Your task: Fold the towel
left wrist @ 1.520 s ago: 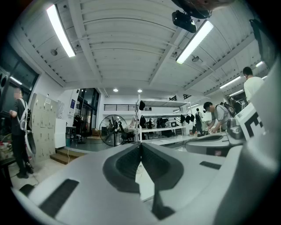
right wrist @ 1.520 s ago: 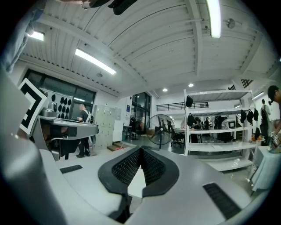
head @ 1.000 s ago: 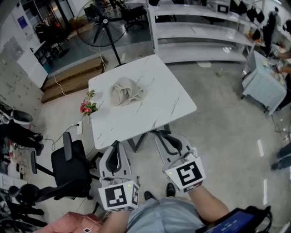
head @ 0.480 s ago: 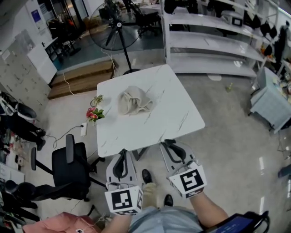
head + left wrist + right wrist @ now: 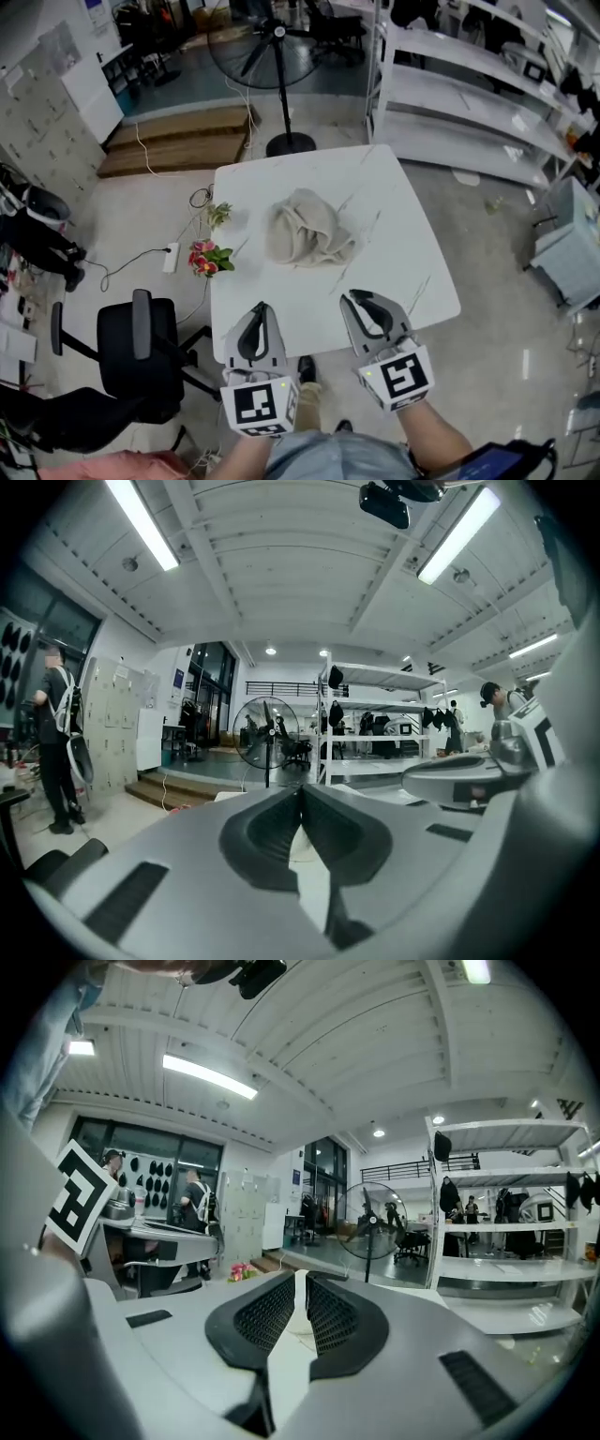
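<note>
A crumpled beige towel [image 5: 309, 228] lies in a heap near the middle of the white marble table [image 5: 394, 234]. Both grippers hover side by side over the table's near edge, pointing at the towel and well short of it. My left gripper [image 5: 260, 309] is shut, its pads meeting at the tip in the left gripper view [image 5: 300, 787], with nothing held. My right gripper [image 5: 359, 298] shows a thin slit between its pads in the right gripper view [image 5: 300, 1274], and nothing is in it.
Pink flowers [image 5: 208, 258] stand by the table's left edge. A black office chair [image 5: 141, 347] sits on the floor at the near left. A standing fan [image 5: 272, 37] and white shelving [image 5: 469, 84] lie beyond the table, with low wooden steps [image 5: 178, 141] at the left.
Both grippers have moved forward from in front of the table to over its near edge. The table and towel have drawn closer in the head view. The towel has not been touched.
</note>
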The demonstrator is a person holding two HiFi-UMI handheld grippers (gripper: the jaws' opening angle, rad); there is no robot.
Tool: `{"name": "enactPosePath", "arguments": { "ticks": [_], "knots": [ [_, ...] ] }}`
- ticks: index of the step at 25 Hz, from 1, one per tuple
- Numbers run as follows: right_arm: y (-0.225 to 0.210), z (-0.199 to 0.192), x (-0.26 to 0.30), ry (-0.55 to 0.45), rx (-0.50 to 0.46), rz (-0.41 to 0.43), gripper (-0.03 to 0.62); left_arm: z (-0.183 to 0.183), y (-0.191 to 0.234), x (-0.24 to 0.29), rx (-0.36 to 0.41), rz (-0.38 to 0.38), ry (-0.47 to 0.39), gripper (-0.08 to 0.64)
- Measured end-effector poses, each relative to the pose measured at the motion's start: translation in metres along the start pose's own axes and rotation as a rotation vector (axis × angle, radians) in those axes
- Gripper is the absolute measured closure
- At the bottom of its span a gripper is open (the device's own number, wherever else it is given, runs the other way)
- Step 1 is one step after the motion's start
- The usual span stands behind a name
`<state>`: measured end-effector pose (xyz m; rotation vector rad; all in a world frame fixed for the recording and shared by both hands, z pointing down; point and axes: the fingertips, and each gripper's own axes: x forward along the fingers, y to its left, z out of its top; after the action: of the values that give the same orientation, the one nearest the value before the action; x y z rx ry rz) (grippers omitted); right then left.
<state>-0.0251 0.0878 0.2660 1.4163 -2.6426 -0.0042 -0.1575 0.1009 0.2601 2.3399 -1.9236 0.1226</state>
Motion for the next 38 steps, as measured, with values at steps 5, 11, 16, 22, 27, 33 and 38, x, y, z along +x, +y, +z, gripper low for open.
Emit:
{"name": "enactPosePath", "arguments": {
  "ticks": [5, 11, 16, 22, 27, 33, 38],
  "knots": [
    [-0.018, 0.007, 0.077, 0.025, 0.002, -0.006, 0.543, 0.0, 0.042, 0.067, -0.013, -0.011, 0.025, 0.552],
    [-0.043, 0.025, 0.143, 0.023, -0.02, -0.04, 0.543, 0.017, 0.072, 0.131, -0.008, -0.045, 0.007, 0.552],
    [-0.058, 0.04, 0.169, 0.005, -0.042, -0.074, 0.543, 0.034, 0.092, 0.164, -0.013, -0.049, -0.013, 0.552],
    [-0.066, 0.051, 0.182, -0.003, -0.052, -0.09, 0.543, 0.049, 0.099, 0.178, -0.009, -0.057, -0.029, 0.552],
    [-0.073, 0.046, 0.19, 0.007, -0.051, -0.081, 0.543, 0.031, 0.096, 0.191, -0.018, -0.057, 0.001, 0.552],
    [-0.086, 0.015, 0.198, 0.07, -0.025, -0.067, 0.543, -0.012, 0.09, 0.203, -0.03, -0.048, 0.109, 0.551],
    [-0.1, -0.029, 0.196, 0.134, 0.008, -0.058, 0.543, -0.068, 0.085, 0.213, -0.036, -0.019, 0.197, 0.551]
  ]
}}
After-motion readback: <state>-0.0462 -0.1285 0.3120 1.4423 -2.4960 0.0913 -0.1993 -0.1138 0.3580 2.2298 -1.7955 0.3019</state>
